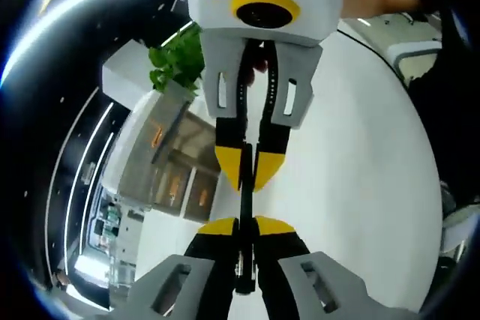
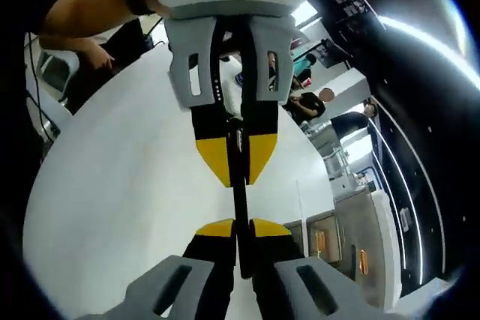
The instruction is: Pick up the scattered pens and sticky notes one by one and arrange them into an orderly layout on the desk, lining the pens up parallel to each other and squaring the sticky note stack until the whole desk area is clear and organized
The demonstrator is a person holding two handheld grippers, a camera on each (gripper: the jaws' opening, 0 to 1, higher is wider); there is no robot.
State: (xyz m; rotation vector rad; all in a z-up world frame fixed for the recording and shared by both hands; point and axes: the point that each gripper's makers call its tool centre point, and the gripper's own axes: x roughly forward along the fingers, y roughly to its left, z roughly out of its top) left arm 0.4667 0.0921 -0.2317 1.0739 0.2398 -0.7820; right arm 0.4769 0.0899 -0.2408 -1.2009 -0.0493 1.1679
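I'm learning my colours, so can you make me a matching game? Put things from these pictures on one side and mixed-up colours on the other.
Things
1. pen
2. plant leaves
3. table
4. left claw

Colours
A. white
B. yellow tips
C. black
D. green

Right pairs: 1-C, 2-D, 3-A, 4-B.

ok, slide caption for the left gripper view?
Both tools, left and right, clamp one black pen tip to tip above the white desk.
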